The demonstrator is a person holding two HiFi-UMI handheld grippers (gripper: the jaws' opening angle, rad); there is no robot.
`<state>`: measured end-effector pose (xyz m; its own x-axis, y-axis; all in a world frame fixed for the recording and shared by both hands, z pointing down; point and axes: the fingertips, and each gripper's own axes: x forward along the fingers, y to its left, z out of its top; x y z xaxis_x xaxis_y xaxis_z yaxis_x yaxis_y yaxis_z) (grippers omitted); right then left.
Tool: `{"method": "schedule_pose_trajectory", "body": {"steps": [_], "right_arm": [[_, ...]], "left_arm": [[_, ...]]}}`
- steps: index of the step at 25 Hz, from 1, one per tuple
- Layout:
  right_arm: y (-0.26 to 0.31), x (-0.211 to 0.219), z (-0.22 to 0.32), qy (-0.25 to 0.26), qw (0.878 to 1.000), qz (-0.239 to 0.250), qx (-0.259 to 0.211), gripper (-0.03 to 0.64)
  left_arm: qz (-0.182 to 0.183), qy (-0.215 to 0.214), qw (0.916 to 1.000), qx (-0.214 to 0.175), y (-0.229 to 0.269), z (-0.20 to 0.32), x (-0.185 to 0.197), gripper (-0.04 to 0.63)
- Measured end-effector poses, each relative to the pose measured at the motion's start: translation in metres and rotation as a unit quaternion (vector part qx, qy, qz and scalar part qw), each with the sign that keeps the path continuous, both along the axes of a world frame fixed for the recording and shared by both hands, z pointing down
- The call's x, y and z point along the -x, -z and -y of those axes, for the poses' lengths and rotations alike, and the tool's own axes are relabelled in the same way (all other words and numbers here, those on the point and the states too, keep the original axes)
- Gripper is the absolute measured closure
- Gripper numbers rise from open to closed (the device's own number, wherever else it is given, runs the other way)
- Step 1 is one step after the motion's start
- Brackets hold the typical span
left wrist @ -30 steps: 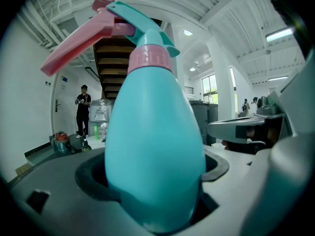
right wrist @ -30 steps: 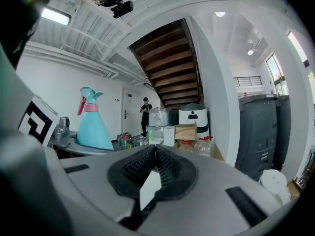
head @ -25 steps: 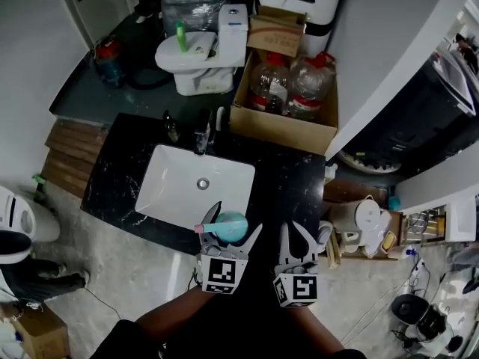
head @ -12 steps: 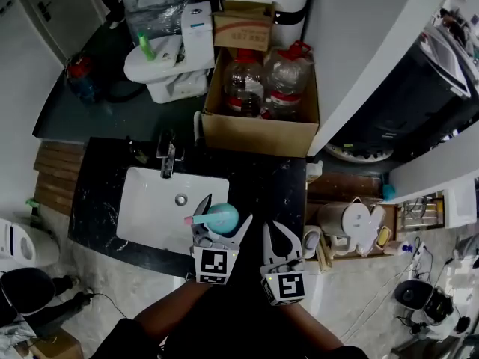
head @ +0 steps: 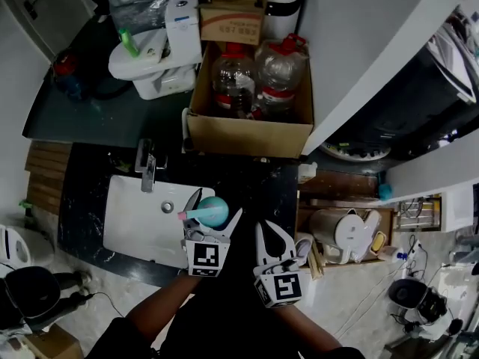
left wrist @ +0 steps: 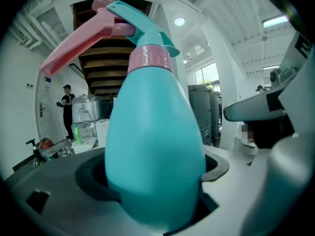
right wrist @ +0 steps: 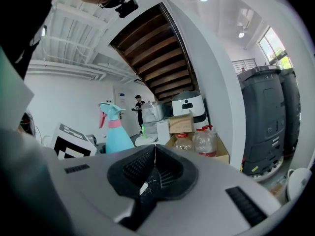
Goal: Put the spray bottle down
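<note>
The spray bottle has a teal pear-shaped body, a pink collar and a pink trigger. My left gripper is shut on its lower body and holds it upright above the right end of the white sink. In the left gripper view the bottle fills the frame between the jaws of that gripper. My right gripper hovers just right of it over the black counter, shut and empty. Its pads meet at the tip in the right gripper view, which shows the bottle to the left.
A faucet stands at the sink's back edge. Behind the counter sit a cardboard box with two big water jugs and a toilet. A wall runs along the right, with a white kettle and clutter beside the counter.
Both grippers have moved forward over the counter, the bottle still in the left one. The sink and counter now lie closer under them.
</note>
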<state>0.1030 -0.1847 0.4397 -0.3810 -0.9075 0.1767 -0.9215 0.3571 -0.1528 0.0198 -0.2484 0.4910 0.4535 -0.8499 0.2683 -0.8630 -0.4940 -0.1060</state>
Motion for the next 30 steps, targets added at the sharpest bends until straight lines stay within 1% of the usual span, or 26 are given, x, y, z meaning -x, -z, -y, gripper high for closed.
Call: {"method": "schedule_pose_trajectory", "body": {"steps": [2, 6, 8, 13, 17, 22, 25, 28, 30], "right_arm": [[-0.003, 0.002, 0.007, 0.006, 1.0, -0.001, 0.001, 0.6], [-0.008, 0.006, 0.025, 0.019, 1.0, 0.001, 0.002, 0.6], [-0.005, 0.005, 0.033, 0.023, 1.0, -0.001, -0.003, 0.6], [-0.008, -0.006, 0.046, 0.015, 1.0, -0.013, -0.004, 0.6], [-0.006, -0.017, 0.06, -0.004, 1.0, -0.022, -0.018, 0.6], [-0.027, -0.028, 0.063, -0.02, 0.999, -0.035, 0.002, 0.6], [-0.027, -0.03, 0.066, -0.021, 0.999, -0.03, -0.006, 0.6], [-0.027, -0.031, 0.07, -0.023, 0.999, -0.023, -0.004, 0.6], [-0.026, -0.029, 0.071, -0.024, 1.0, -0.019, -0.001, 0.6]], "left_arm": [[0.002, 0.004, 1.0, -0.002, -0.005, 0.011, 0.001, 0.141], [0.005, 0.003, 0.9996, -0.028, -0.011, 0.034, 0.002, 0.141], [0.01, 0.001, 0.9994, -0.032, -0.017, 0.045, 0.002, 0.141], [0.004, 0.017, 0.9998, -0.014, -0.034, 0.064, 0.005, 0.141], [-0.005, 0.03, 0.9995, -0.009, -0.04, 0.08, 0.009, 0.141], [0.007, 0.027, 0.9996, -0.005, -0.062, 0.09, 0.01, 0.141], [0.011, 0.018, 0.9998, 0.005, -0.075, 0.099, 0.007, 0.141], [0.003, 0.022, 0.9995, 0.02, -0.087, 0.103, 0.007, 0.141], [0.002, 0.024, 0.9994, 0.023, -0.093, 0.106, 0.008, 0.141]]}}
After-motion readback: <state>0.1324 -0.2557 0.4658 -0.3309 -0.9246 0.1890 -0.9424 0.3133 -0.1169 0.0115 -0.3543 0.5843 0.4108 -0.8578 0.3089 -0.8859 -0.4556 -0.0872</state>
